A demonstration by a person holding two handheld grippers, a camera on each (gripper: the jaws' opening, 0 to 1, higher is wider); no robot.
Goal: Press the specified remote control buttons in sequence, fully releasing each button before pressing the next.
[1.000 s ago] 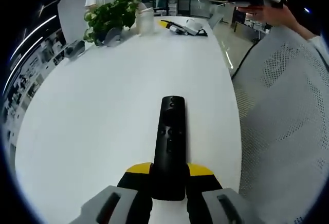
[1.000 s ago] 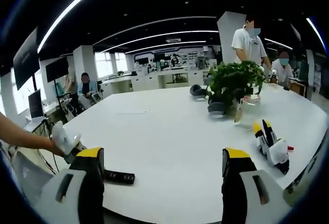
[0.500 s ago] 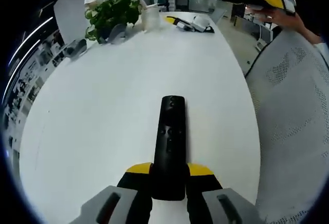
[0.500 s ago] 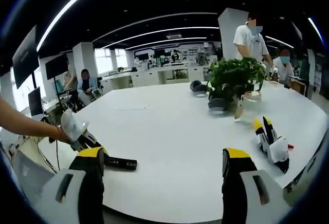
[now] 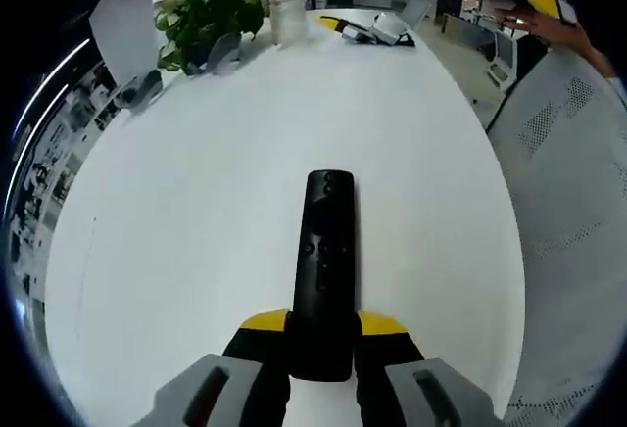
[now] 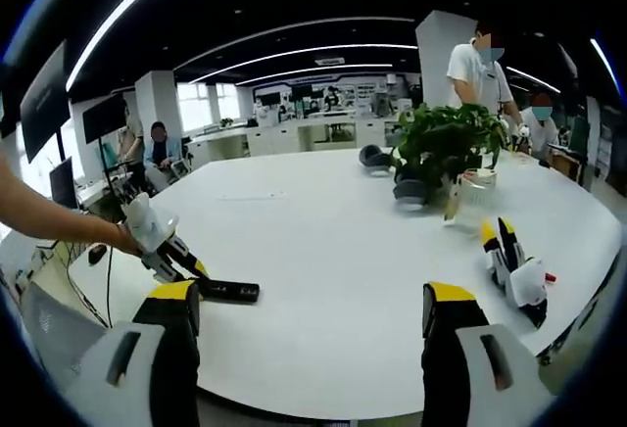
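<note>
— Where was the remote control (image 5: pixel 324 270) at that point?

— Lying flat on the white table (image 5: pixel 196 202), near its close edge, long axis running away from the left gripper (image 5: pixel 323 327). That gripper's yellow-tipped jaws were closed on the remote's near end, one on each long side. In the right gripper view the same remote (image 6: pixel 227 291) showed as a dark bar at the table's left edge, with the left gripper (image 6: pixel 196 270) on it and the person's arm behind.

— How would you expect it to handle?

— My guess is a light, stiff plastic bar with a smooth shell, so it could skid on that slick tabletop under a push. Pinching the lower body by its sides, below the button cluster, looked right: it left the buttons exposed and pinned the thing against sliding.

— And the right gripper (image 6: pixel 312 324)?

— Jaws spread wide, nothing between them, held well apart from the remote and looking across the table at the potted plant (image 6: pixel 446 153), a glass jar (image 6: pixel 472 204) just beside it, and a spare yellow-and-white gripper (image 6: pixel 515 272) lying further right.

— Anything different from a second before?

— The grip hadn't changed. The left gripper view had tilted to take in more tabletop, and in the right gripper view the left gripper and remote sat a little further onto the table.
</note>
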